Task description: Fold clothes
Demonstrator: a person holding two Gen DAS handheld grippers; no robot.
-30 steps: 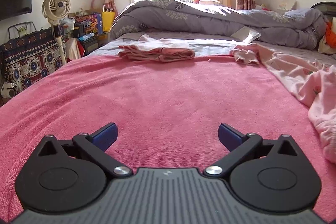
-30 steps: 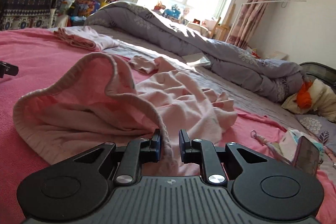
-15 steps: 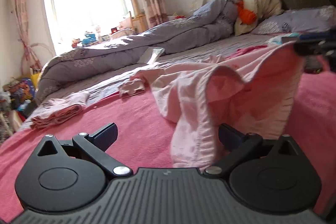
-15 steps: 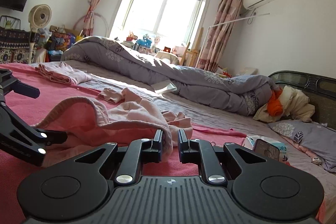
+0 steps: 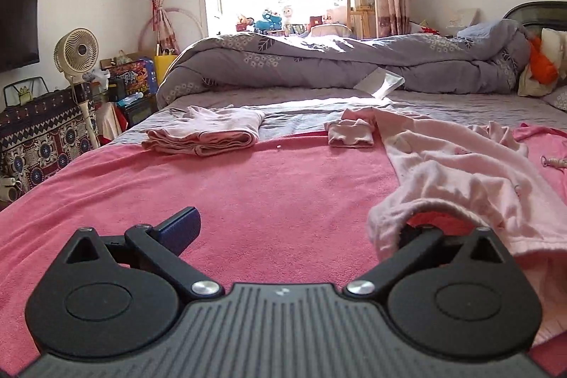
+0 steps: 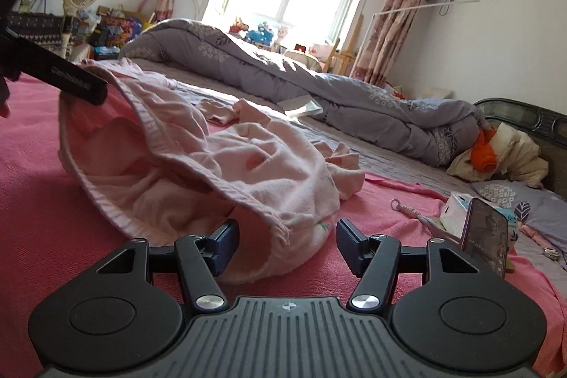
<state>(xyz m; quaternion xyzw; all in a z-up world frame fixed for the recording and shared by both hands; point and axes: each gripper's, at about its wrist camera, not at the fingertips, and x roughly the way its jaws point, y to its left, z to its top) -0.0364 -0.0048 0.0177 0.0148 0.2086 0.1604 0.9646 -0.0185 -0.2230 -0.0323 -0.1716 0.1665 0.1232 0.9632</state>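
A pale pink garment (image 5: 457, 179) lies crumpled on the pink blanket (image 5: 248, 186); it also shows in the right wrist view (image 6: 226, 165). My left gripper (image 5: 297, 229) is open, and the garment's ribbed hem is draped over its right finger. My right gripper (image 6: 287, 243) is open, with the garment's edge lying between its fingers. The left gripper's finger (image 6: 71, 80) touches the hem at the far left of the right wrist view. A folded pink garment (image 5: 205, 133) lies farther up the bed.
A small pink cloth (image 5: 351, 131) lies beside the garment. A grey duvet (image 5: 354, 66) is heaped across the back. A phone (image 6: 485, 243) and tissue box stand at the right. A fan (image 5: 76, 54) and clutter stand left of the bed.
My right gripper has opened and let go of the garment's hem. My left gripper has swung back toward the window and now has the hem over its right finger.
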